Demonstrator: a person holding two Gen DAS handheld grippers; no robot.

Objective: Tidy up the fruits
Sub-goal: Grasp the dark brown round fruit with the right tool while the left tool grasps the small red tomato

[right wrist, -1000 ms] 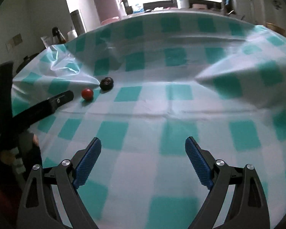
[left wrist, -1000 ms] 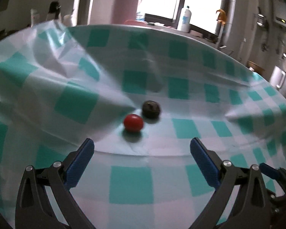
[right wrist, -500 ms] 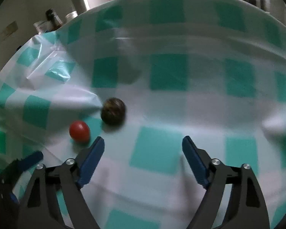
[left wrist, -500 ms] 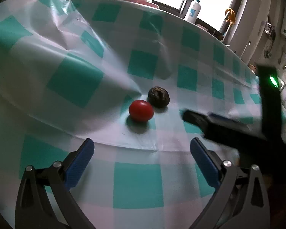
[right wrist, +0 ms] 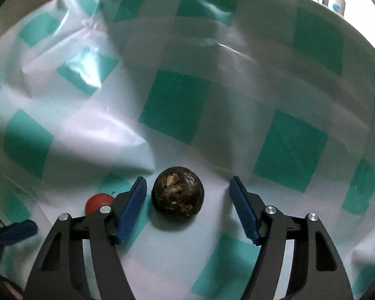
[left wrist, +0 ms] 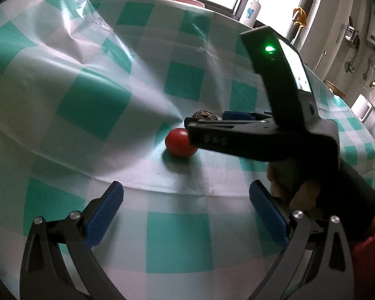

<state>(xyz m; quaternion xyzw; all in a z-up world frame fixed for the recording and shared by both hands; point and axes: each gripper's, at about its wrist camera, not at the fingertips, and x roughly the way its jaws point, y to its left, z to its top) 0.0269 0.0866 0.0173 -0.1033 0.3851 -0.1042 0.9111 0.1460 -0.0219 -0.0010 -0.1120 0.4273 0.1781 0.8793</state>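
Observation:
A dark brown, wrinkled round fruit [right wrist: 178,192] lies on the checked tablecloth [right wrist: 287,150]. It sits between the fingers of my right gripper [right wrist: 187,207], whose jaws are closing. The left pad is close beside the fruit and the right pad stands well apart from it. A small red fruit [right wrist: 97,201] lies just outside the left finger, partly hidden by it. In the left wrist view the red fruit [left wrist: 180,145] lies ahead of my open, empty left gripper [left wrist: 185,215]. My right gripper [left wrist: 207,122] reaches in from the right and hides most of the dark fruit [left wrist: 205,114].
The tablecloth [left wrist: 92,95] rises in a crumpled fold left of the fruits. A person's hand [left wrist: 300,195] with a red sleeve holds the right gripper. A white bottle [left wrist: 250,10] stands by the window at the table's far edge.
My right gripper has swept in from the right to the two fruits, and its jaws have narrowed around the dark one. The left gripper has edged slightly closer to the fruits and stays open.

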